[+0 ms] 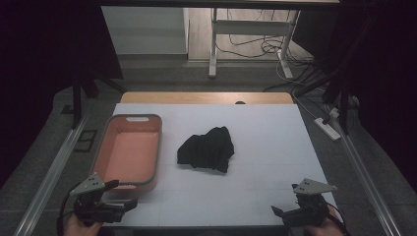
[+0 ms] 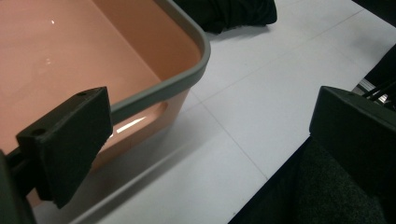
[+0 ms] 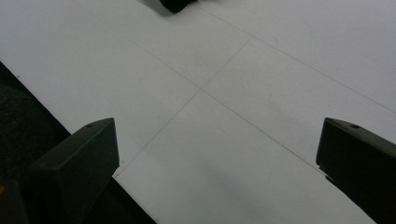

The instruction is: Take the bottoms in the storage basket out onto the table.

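Black cloth (image 1: 206,149) lies crumpled mid-table (image 1: 275,147) beside an empty salmon bin (image 1: 129,151); left gripper (image 1: 120,196) and right gripper (image 1: 281,212) gape wide at the near edge

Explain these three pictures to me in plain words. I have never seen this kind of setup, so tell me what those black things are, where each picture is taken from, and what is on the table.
No robot here: a person holds a two-jaw tool in each hand. The high view looks down from above the person's side, showing the left gripper and the right gripper at the near edge. The other two pictures come from cameras riding on those tools, looking along their black jaws. On the white table sit an empty salmon-pink bin with a grey rim, at left, and a crumpled black cloth near the middle. Both grippers stand open and hold nothing; the left one's camera sees the bin's near corner.
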The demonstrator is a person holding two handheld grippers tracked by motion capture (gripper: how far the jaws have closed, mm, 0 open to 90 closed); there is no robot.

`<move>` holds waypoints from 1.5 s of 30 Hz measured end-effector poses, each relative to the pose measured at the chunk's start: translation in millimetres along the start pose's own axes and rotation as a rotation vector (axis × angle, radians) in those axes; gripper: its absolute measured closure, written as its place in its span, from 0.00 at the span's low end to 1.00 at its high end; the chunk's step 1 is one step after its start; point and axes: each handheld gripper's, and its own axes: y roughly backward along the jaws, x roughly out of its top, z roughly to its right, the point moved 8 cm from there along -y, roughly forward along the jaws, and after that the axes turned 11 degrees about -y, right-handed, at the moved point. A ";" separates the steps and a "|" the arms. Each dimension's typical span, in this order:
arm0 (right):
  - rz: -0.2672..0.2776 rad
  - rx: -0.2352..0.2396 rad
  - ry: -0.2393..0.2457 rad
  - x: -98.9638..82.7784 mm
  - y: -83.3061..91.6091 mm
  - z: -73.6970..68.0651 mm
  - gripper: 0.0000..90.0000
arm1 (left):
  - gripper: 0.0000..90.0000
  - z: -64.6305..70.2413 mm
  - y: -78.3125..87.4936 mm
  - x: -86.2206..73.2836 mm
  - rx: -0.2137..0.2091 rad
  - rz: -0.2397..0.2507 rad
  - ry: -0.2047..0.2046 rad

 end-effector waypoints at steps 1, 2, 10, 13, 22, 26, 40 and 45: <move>0.000 0.000 0.000 0.0 0.0 0.0 0.00 | 0.01 -0.5 0.8 -1.4 0.003 -0.002 0.001; 0.000 0.000 0.000 0.0 -0.1 0.0 0.00 | 0.01 -0.7 1.3 -2.2 0.006 -0.001 0.004; 0.001 -0.001 0.000 0.0 0.0 0.1 0.00 | 0.00 -3.3 6.9 -11.5 0.030 -0.008 0.019; 0.000 -0.001 -0.001 0.0 0.0 0.2 0.00 | 0.00 -4.6 8.7 -15.1 0.043 -0.015 0.024; 0.000 -0.002 -0.002 0.1 0.0 0.3 0.00 | 0.00 -8.5 13.4 -26.0 0.063 -0.023 0.050; -0.001 -0.003 -0.002 0.0 -0.2 0.3 0.00 | 0.00 -9.8 15.5 -28.3 0.071 -0.019 0.054; 0.007 -0.005 -0.016 0.7 0.6 1.4 0.00 | 0.00 -9.4 19.6 -35.6 0.104 -0.061 0.043; 0.009 -0.006 -0.023 0.9 0.8 1.9 0.00 | 0.00 -9.3 21.6 -38.1 0.113 -0.067 0.045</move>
